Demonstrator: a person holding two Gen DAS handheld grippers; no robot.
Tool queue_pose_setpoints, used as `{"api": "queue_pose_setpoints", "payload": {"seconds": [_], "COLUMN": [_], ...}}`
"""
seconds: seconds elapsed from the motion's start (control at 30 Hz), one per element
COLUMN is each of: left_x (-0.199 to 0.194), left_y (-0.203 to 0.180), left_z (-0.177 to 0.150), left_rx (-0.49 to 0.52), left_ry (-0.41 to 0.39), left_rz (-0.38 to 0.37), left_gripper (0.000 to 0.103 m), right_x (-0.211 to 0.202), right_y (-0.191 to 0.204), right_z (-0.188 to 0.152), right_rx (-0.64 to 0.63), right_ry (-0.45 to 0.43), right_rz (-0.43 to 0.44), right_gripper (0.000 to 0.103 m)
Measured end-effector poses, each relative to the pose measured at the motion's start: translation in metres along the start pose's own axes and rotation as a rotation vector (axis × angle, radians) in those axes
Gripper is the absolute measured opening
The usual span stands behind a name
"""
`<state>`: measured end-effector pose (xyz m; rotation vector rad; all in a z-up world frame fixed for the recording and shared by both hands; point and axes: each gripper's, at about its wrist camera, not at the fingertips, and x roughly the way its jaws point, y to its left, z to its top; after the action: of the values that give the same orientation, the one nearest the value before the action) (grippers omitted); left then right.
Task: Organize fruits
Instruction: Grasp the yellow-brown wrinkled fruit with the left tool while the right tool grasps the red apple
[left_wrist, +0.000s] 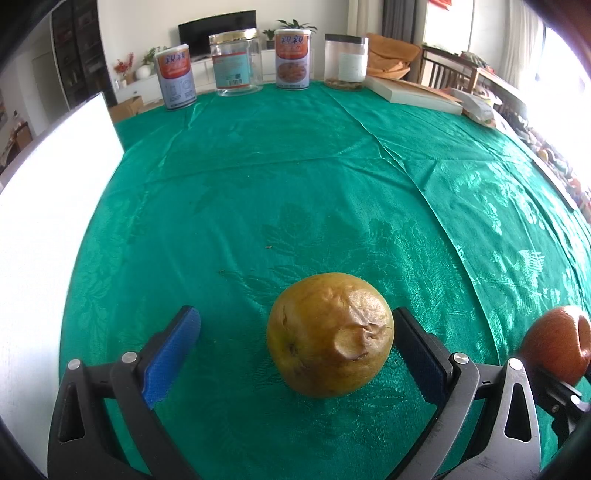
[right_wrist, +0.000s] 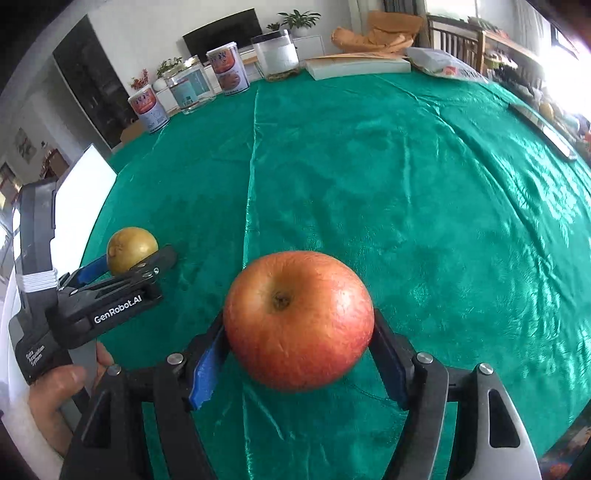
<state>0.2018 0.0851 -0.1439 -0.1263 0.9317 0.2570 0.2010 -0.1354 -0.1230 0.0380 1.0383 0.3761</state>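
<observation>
A wrinkled yellow fruit (left_wrist: 330, 334) lies on the green tablecloth (left_wrist: 295, 184) between the fingers of my left gripper (left_wrist: 295, 314), which is open. The fruit leans against the right finger (left_wrist: 421, 354), while the blue-padded left finger (left_wrist: 173, 354) stands well clear of it. My right gripper (right_wrist: 297, 325) is shut on a red apple (right_wrist: 298, 319), with a pad pressed on each side, low over the cloth. In the left wrist view the apple (left_wrist: 554, 343) shows at the right edge. The right wrist view shows the left gripper (right_wrist: 133, 258) and the yellow fruit (right_wrist: 131, 249) at the left.
Two printed cans (left_wrist: 175, 75) (left_wrist: 291, 59) and two clear jars (left_wrist: 236, 62) (left_wrist: 345, 61) line the table's far edge, with a white book (left_wrist: 413, 94) at the far right. A white board (left_wrist: 48, 221) stands at the left. A hand (right_wrist: 62, 391) grips the left gripper's handle.
</observation>
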Motion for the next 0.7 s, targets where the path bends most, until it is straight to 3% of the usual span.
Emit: {"api": "queue_pose_setpoints", "payload": {"seconds": [0.1, 0.13, 0.3, 0.43, 0.5, 0.57, 0.63, 0.7], "left_x": [0.000, 0.000, 0.000, 0.000, -0.007, -0.016, -0.017, -0.015], "left_y": [0.000, 0.000, 0.000, 0.003, 0.013, 0.029, 0.032, 0.019], "left_z": [0.000, 0.000, 0.000, 0.001, 0.001, -0.004, -0.005, -0.004], "left_rx": [0.000, 0.000, -0.001, 0.027, 0.023, -0.065, -0.088, -0.015], "left_ry": [0.000, 0.000, 0.000, 0.029, 0.057, 0.047, 0.055, 0.064], "left_rz": [0.000, 0.000, -0.002, -0.046, -0.130, -0.239, -0.266, -0.241], "left_gripper": [0.103, 0.103, 0.103, 0.102, 0.101, 0.101, 0.101, 0.100], "right_x": [0.000, 0.001, -0.002, -0.038, -0.055, -0.063, -0.063, -0.059], "right_y": [0.006, 0.009, 0.005, -0.045, -0.082, -0.119, -0.141, -0.139], "right_z": [-0.005, -0.006, -0.005, -0.008, -0.019, -0.036, -0.048, -0.044], "right_rx": [-0.023, -0.035, -0.012, 0.228, 0.404, 0.599, 0.724, 0.717], "right_ry": [-0.012, -0.011, -0.050, -0.237, -0.336, -0.404, -0.416, -0.381], "right_rz": [0.004, 0.000, 0.005, 0.181, 0.263, 0.305, 0.319, 0.335], "right_gripper": [0.083, 0.090, 0.093, 0.093, 0.096, 0.098, 0.098, 0.098]}}
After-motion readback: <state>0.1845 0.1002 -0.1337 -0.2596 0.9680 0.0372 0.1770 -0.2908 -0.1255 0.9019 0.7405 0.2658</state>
